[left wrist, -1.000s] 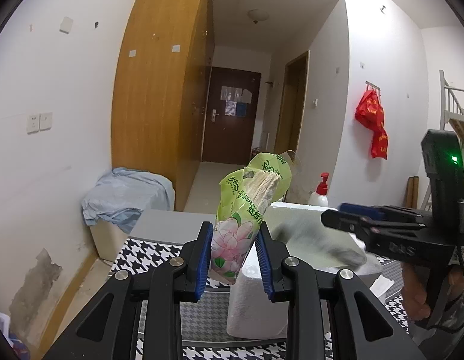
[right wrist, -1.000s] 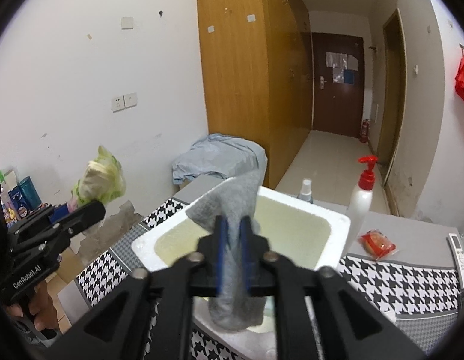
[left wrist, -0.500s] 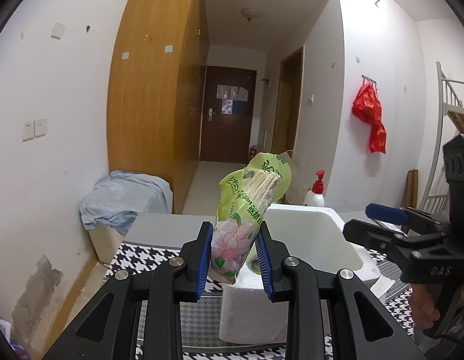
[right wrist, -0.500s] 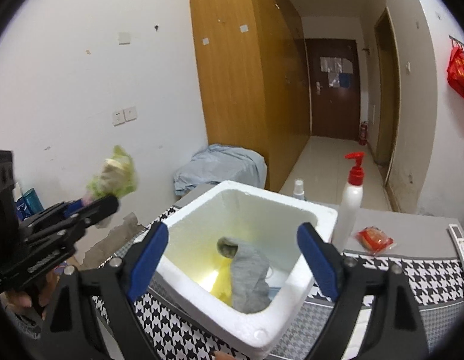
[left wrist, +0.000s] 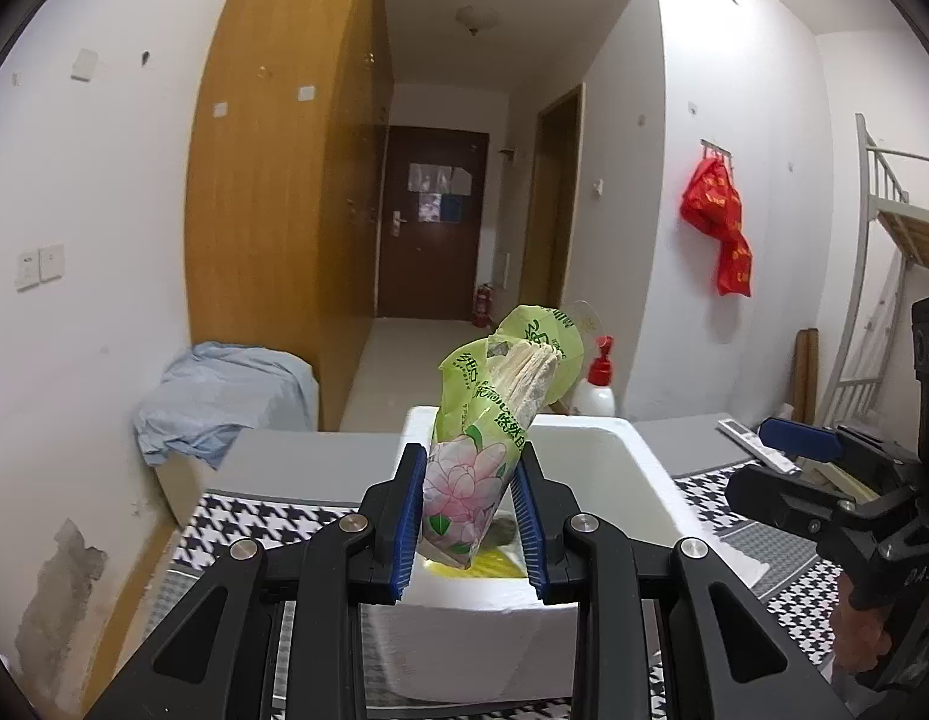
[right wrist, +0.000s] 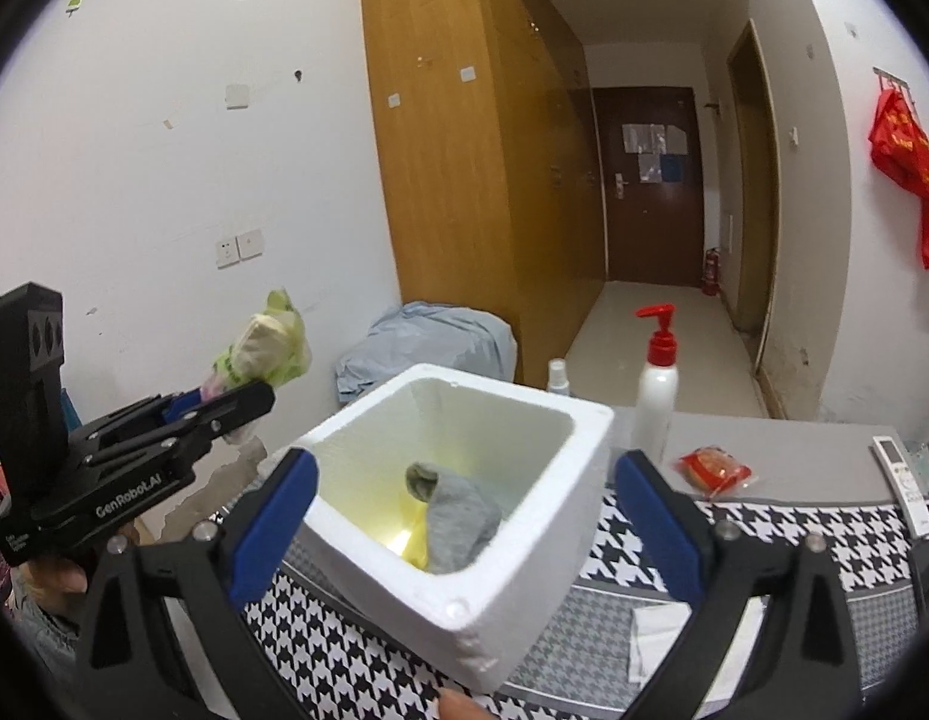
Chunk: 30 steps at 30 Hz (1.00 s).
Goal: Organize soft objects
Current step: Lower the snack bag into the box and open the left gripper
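Note:
My left gripper (left wrist: 469, 513) is shut on a green tissue pack with a pink flower print (left wrist: 482, 450) and holds it upright just over the near rim of a white foam box (left wrist: 638, 480). The pack also shows in the right wrist view (right wrist: 260, 348), left of the box (right wrist: 524, 564). A grey sock (right wrist: 458, 516) lies inside the box on a yellow bottom. My right gripper (right wrist: 464, 516) is open wide and empty, above the box's near side.
A white pump bottle with a red top (right wrist: 656, 396) and a small spray bottle (right wrist: 557, 375) stand behind the box. A red packet (right wrist: 713, 471) and a remote (right wrist: 899, 468) lie on the grey tabletop. A houndstooth cloth (right wrist: 644, 540) covers the table. A blue-draped box (left wrist: 224, 396) stands at the left.
My right gripper opened and let the grey sock fall into the foam box, then drew back. My left gripper moved the tissue pack closer over the box.

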Available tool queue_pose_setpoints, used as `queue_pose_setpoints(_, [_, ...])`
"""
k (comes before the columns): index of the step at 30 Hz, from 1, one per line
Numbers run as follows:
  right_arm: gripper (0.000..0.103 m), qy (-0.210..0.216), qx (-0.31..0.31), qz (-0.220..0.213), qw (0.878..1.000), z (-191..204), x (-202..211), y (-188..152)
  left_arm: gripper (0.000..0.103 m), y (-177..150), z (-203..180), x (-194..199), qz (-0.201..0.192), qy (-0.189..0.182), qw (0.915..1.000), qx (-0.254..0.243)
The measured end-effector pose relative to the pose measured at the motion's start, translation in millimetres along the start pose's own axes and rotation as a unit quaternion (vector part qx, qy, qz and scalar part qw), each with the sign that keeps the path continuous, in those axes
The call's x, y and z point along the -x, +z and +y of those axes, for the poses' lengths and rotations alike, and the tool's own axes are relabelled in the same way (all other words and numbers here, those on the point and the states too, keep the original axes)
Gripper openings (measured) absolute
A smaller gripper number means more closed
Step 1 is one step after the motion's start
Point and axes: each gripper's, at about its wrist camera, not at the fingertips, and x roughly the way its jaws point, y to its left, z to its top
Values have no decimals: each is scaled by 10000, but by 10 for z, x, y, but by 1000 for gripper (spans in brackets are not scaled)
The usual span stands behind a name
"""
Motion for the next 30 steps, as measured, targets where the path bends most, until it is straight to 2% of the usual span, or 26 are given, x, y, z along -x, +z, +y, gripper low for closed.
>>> queue_pose_setpoints(14, [102, -295, -170, -87, 9994, -287, 166, -108, 30, 57, -298, -274, 201, -220, 9994, -180])
queue_pose_setpoints(20, [102, -395, -193, -70, 9990, -378, 199, -148, 34, 76, -341, -403, 272, -96, 9994, -179])
queue_pose_setpoints(22, [102, -419, -234, -75, 9988, -411, 214, -157, 43, 82, -329, -449, 291, -49, 9995, -141])
queue_pose_setpoints(24, [103, -427, -265, -71, 9987, -444, 226, -171, 61, 84, -327, -453, 232, -83, 9997, -58])
queue_pose_setpoints(25, [103, -447, -271, -68, 9986, -455, 229, -178, 66, 81, -333, -435, 163, -126, 9998, -51])
queue_pose_setpoints(27, [103, -465, -297, -49, 9985, -481, 229, -192, 95, 81, -362, -379, -20, -138, 9998, -107])
queue_pose_setpoints(28, [103, -455, -319, -44, 9984, -494, 229, -198, 100, 82, -380, -350, -108, -144, 9998, -120])
queue_pose_setpoints(30, [103, -443, -375, -31, 9983, -521, 226, -208, 102, 81, -411, -309, -191, -236, 9994, -138])
